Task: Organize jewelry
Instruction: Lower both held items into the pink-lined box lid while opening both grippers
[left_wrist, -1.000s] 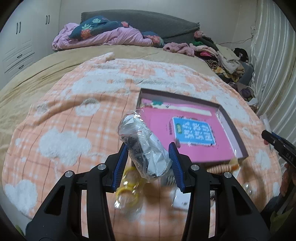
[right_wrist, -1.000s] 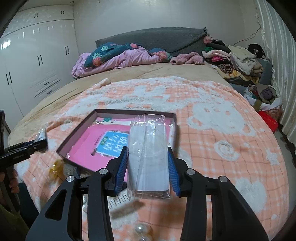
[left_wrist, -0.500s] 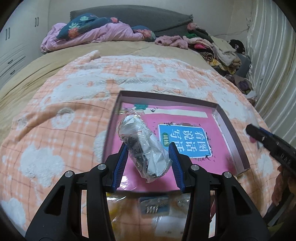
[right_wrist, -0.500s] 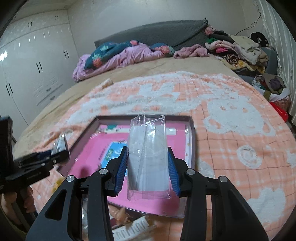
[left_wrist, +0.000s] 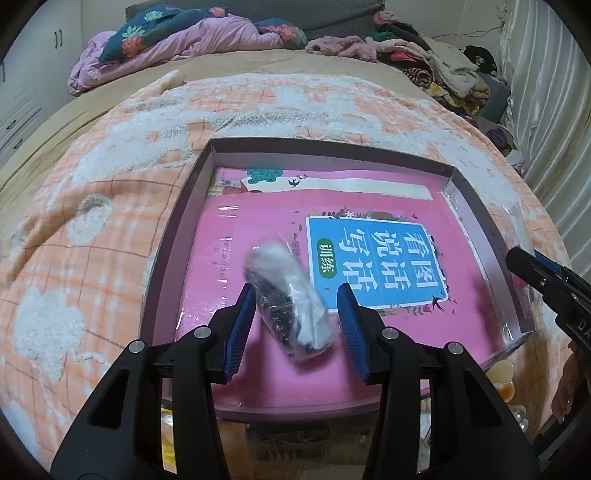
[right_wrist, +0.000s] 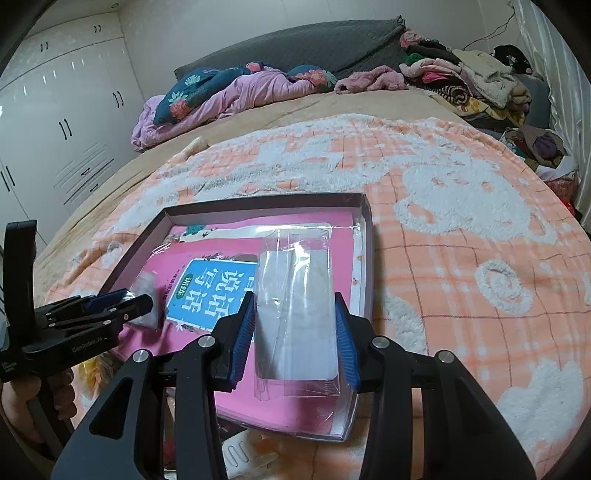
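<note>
A shallow mauve box (left_wrist: 173, 236) (right_wrist: 140, 243) lies on the blanket with a pink booklet (left_wrist: 258, 229) (right_wrist: 192, 254) flat inside it. My left gripper (left_wrist: 297, 317) (right_wrist: 146, 302) has its jaws apart over the box. A small clear bag of dark jewelry (left_wrist: 291, 299) sits blurred between them, free of the blue pads. My right gripper (right_wrist: 295, 325) is shut on a flat clear plastic sleeve (right_wrist: 295, 302) above the box's right side. The right gripper's tip (left_wrist: 532, 266) shows at the box's right wall.
An orange and white blanket (right_wrist: 461, 229) covers the bed. Loose beads and pearls (left_wrist: 502, 384) and other small packets lie by the box's near edge. Piled clothes (right_wrist: 476, 81) and a purple quilt (right_wrist: 236, 92) lie at the far end. White wardrobes (right_wrist: 66, 122) stand left.
Both grippers moved forward over the box. My left gripper opened and let go of the jewelry bag, which is dropping towards the booklet. The right gripper kept hold of the sleeve.
</note>
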